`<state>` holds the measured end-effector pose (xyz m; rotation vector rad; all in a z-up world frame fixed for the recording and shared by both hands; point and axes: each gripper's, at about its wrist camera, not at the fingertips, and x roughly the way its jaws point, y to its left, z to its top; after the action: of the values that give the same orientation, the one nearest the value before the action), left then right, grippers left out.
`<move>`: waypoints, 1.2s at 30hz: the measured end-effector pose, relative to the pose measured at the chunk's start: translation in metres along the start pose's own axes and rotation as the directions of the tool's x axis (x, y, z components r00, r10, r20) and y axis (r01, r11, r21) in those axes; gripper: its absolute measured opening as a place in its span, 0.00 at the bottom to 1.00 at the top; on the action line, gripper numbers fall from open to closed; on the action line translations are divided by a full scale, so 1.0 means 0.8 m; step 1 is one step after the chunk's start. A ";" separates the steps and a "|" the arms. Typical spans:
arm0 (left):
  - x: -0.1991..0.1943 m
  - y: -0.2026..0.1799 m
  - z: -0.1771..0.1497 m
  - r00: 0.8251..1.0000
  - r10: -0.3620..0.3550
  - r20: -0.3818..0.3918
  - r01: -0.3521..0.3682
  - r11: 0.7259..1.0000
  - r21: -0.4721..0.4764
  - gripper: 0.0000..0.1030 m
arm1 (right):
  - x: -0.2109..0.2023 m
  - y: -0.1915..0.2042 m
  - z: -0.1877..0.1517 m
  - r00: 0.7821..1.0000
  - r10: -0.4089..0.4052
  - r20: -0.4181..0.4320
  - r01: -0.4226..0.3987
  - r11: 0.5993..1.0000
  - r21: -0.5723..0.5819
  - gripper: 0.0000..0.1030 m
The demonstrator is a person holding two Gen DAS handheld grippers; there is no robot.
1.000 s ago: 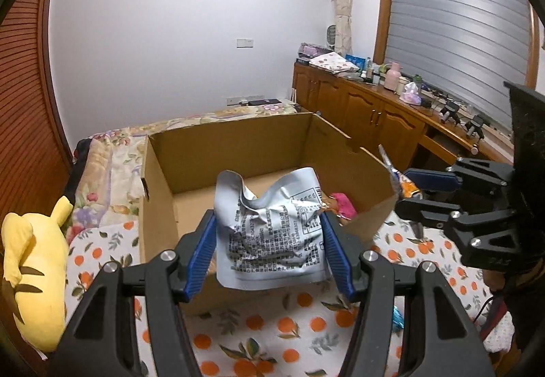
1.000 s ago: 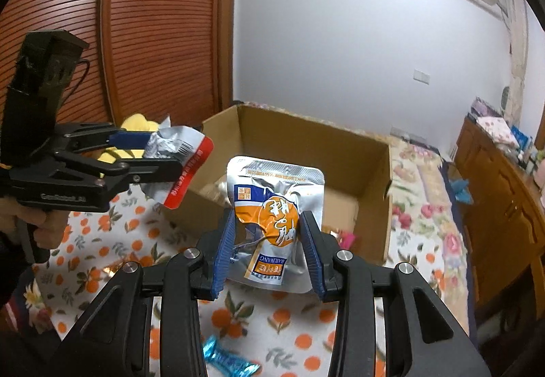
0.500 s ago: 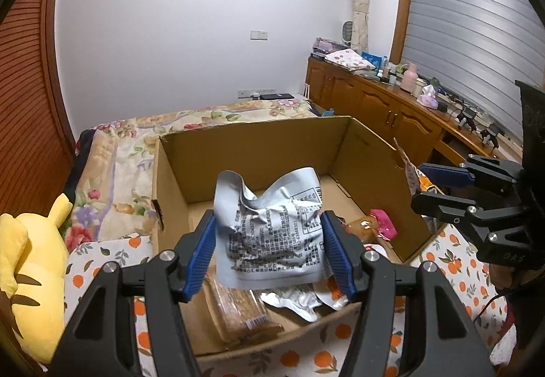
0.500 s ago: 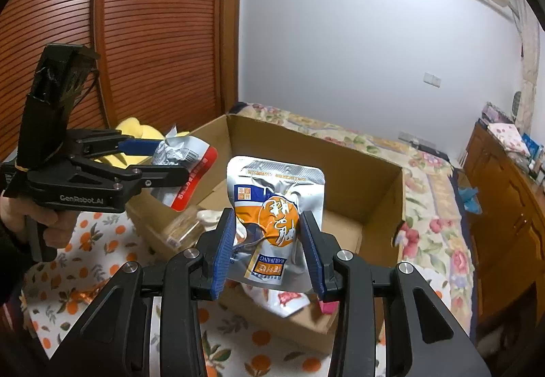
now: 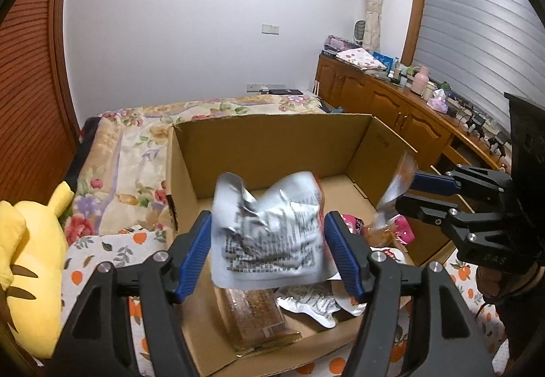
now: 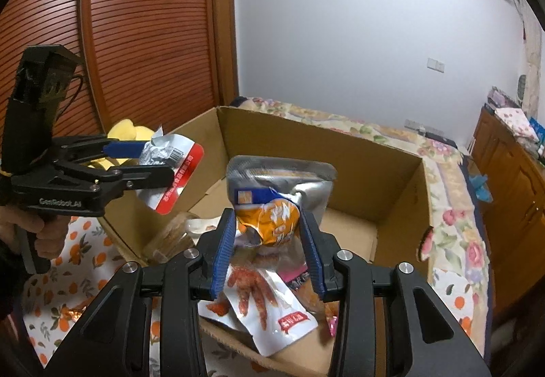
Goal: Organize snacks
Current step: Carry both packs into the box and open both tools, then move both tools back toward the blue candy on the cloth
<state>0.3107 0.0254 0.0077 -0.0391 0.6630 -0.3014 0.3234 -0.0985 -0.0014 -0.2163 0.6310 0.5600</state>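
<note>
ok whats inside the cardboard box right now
The cardboard box holds a brown bar pack, silver packets, a chicken-feet packet and pink wrappers. Held pouches cover the rest.

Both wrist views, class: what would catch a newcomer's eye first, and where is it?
Two snack packets hang over an open cardboard box on a bed. The silver packet sits between the left gripper pads, whose jaws have just been opening. The orange packet is pinched in the right gripper, above more snacks in the box. A yellow plush toy lies left of the box.
</note>
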 end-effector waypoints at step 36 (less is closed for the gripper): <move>-0.130 -0.069 -0.076 0.998 0.015 0.060 -0.021 0.995 0.101 0.88 | -0.111 0.053 -0.060 0.999 -0.026 0.024 0.025 0.998 0.058 0.58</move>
<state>0.1817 0.0064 0.0291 0.0547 0.5886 -0.3152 0.2164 -0.1184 0.0138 -0.1627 0.6189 0.5182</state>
